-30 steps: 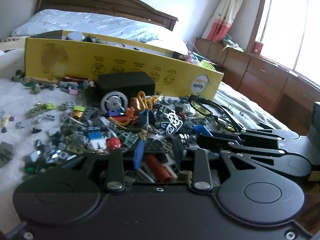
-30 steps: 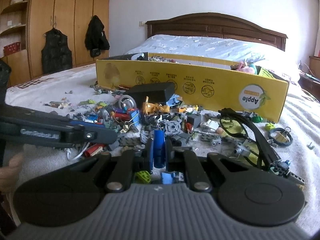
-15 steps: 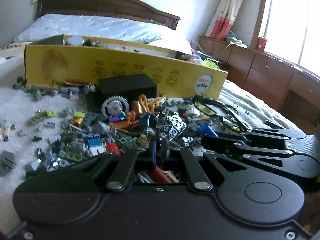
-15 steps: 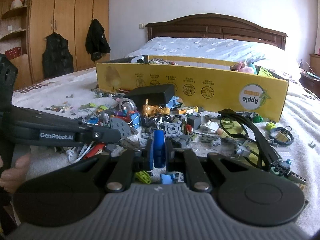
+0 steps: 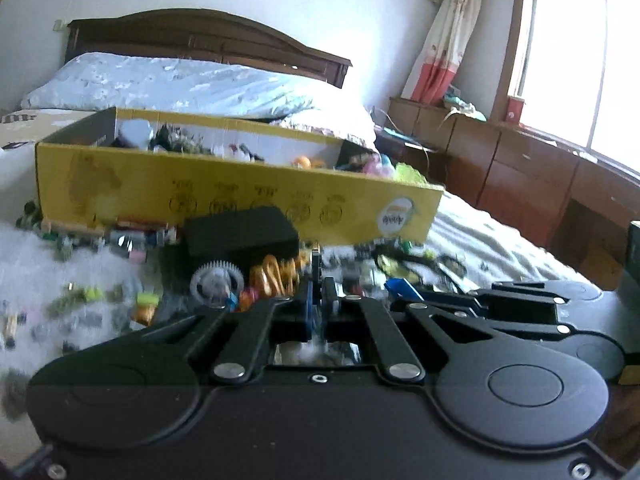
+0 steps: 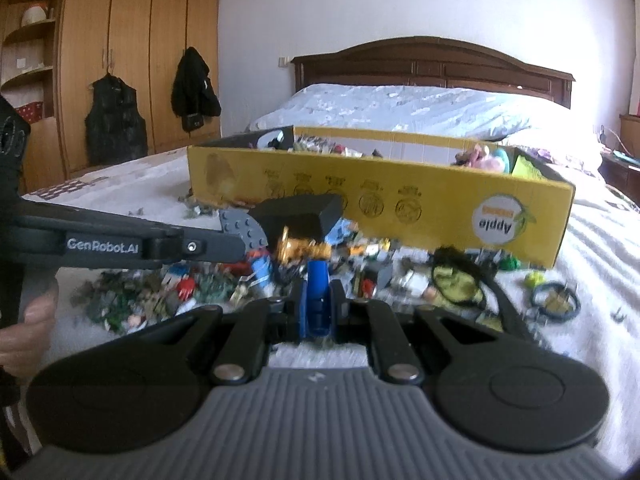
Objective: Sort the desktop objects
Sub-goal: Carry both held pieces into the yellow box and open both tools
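My left gripper (image 5: 319,300) is shut on a thin grey studded plate (image 6: 242,232), seen edge-on in the left wrist view (image 5: 316,272) and flat in the right wrist view. It is held above the pile of small toy bricks (image 6: 224,280) on the bed. My right gripper (image 6: 318,304) is shut on a blue brick (image 6: 317,296), also visible in the left wrist view (image 5: 402,288). A long yellow cardboard box (image 6: 380,196) holding sorted toys stands behind the pile, also in the left wrist view (image 5: 240,196).
A black box (image 5: 240,234) and a grey gear wheel (image 5: 216,280) lie in front of the yellow box. Black-framed yellow glasses (image 6: 460,280) and a key ring (image 6: 554,300) lie right of the pile. Wooden cabinets (image 5: 520,176) stand to the right of the bed.
The left gripper closed on the grey plate and rose from the pile. The right gripper also lifted with its blue brick. Both views now look into the yellow box from higher up.
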Demonstrator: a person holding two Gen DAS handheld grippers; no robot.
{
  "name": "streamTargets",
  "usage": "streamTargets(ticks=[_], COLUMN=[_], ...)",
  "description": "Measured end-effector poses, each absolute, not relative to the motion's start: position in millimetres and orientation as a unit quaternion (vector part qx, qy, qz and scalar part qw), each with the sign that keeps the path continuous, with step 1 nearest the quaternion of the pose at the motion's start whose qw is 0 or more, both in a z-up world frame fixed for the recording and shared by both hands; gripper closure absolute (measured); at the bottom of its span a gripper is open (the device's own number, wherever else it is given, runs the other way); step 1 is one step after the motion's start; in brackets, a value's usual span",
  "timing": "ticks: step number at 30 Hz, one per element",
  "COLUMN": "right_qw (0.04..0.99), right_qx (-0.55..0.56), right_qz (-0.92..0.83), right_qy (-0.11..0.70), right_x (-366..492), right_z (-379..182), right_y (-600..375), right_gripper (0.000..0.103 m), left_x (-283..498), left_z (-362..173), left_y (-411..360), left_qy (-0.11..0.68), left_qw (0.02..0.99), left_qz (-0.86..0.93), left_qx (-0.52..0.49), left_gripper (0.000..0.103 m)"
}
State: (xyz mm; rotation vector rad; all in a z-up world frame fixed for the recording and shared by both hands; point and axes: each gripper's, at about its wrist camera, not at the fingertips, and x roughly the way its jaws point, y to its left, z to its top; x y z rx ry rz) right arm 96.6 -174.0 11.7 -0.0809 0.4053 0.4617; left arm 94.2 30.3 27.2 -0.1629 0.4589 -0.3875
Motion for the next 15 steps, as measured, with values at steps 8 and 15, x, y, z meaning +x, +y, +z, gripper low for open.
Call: streamTargets(ticks=[8,15], right_qw=[0.959,0.967], right_qx=[-0.032,-0.012], right_qz=[0.209,0.168], right_qy=[0.190,0.193], right_x=[149,235], right_z=[45,79], right_y=[-182,-191], right_gripper=[0.090,0.090], left_x=[157,242], left_z=[64,97], left_y=[21,2], left_qy=[0.203,0.203], left_qw=[0.961,0.967], left_qz=[-0.177,-0.154], left_qx=[-0.055,-0.025], left_gripper=[0.099,0.099])
